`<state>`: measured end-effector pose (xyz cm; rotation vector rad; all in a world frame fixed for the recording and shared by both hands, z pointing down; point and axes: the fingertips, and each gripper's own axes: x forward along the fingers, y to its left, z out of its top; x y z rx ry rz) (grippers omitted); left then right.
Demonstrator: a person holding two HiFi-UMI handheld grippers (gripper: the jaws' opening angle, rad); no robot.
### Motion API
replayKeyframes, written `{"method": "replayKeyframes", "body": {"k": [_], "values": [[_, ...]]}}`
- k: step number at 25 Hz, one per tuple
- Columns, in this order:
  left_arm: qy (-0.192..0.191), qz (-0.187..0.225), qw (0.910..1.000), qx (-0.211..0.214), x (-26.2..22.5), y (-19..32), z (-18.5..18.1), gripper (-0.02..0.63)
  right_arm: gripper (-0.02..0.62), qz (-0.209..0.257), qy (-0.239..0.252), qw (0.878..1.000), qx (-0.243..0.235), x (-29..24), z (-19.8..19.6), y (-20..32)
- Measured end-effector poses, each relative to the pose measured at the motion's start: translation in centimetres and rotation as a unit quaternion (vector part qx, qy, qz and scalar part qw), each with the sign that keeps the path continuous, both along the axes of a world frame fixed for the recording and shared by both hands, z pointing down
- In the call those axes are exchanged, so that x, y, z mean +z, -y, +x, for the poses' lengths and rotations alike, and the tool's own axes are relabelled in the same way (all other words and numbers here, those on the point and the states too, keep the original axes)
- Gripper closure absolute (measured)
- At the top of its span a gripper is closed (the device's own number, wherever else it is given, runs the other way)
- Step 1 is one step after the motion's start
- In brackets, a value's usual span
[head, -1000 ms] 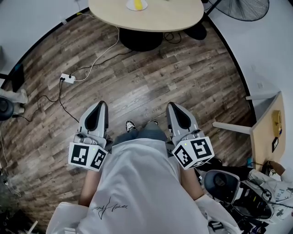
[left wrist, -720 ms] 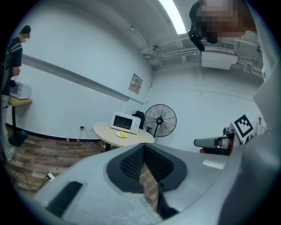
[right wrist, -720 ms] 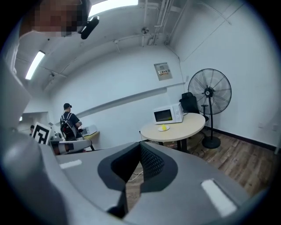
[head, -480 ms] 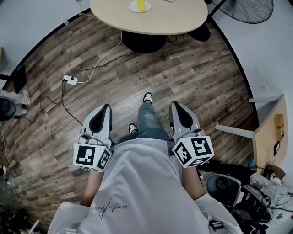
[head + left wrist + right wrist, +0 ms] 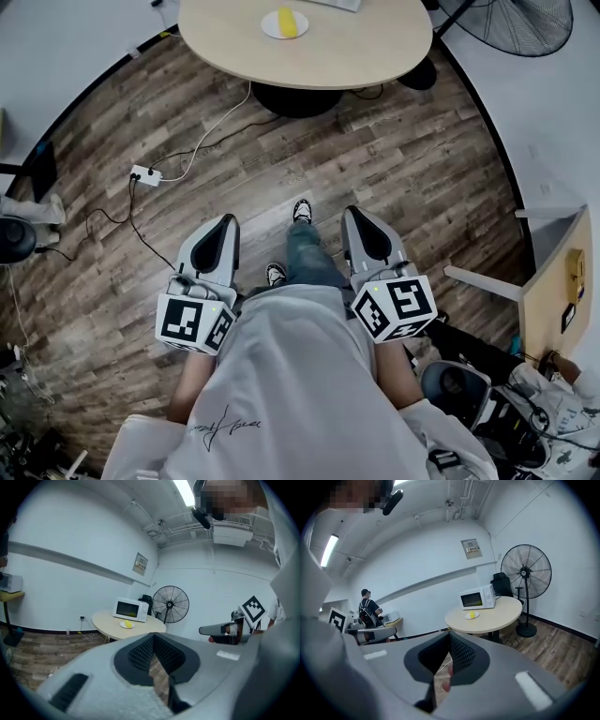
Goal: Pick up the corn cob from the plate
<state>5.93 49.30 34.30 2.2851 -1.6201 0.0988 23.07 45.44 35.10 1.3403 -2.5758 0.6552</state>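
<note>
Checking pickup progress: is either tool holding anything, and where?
Nothing held: left tool and right tool are shut and empty; corn cob lies on its plate.

Nothing readable. Wall placard (image 5: 471, 549) far beyond my jaws is too small; shirt script (image 5: 225, 424) behind them is illegible.

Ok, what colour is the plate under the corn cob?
White; the plate shows best in the head view.
</note>
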Motion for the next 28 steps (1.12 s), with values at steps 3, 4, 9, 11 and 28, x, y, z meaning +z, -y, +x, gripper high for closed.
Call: {"method": "replayKeyframes", "body": {"k": [3,4,9,11,28], "values": [[0.010,-0.002,0.9999,-0.003,0.1,2.4,-0.3,0.606,0.584,-0.005,0.004,1.000,-0.005,0.2,-0.3,2.6],[0.019,-0.002,0.9998,-0.004,0.1,3.3,-0.4,0.606,0.584,-0.006,0.008,1.000,-0.005,0.2,-0.4,3.5],[0.041,-0.001,0.9992,-0.004,-0.1,7.3,-0.6,0.606,0.584,-0.012,0.019,1.000,-0.005,0.5,-0.7,7.6],[0.042,-0.003,0.9991,-0.005,-0.2,8.9,-0.8,0.606,0.584,-0.002,0.010,1.000,-0.008,0.3,-0.9,9.2],[0.044,-0.003,0.9987,-0.024,-0.8,21.4,1.1,0.606,0.584,0.006,0.026,0.999,-0.030,0.3,1.1,22.4]]}}
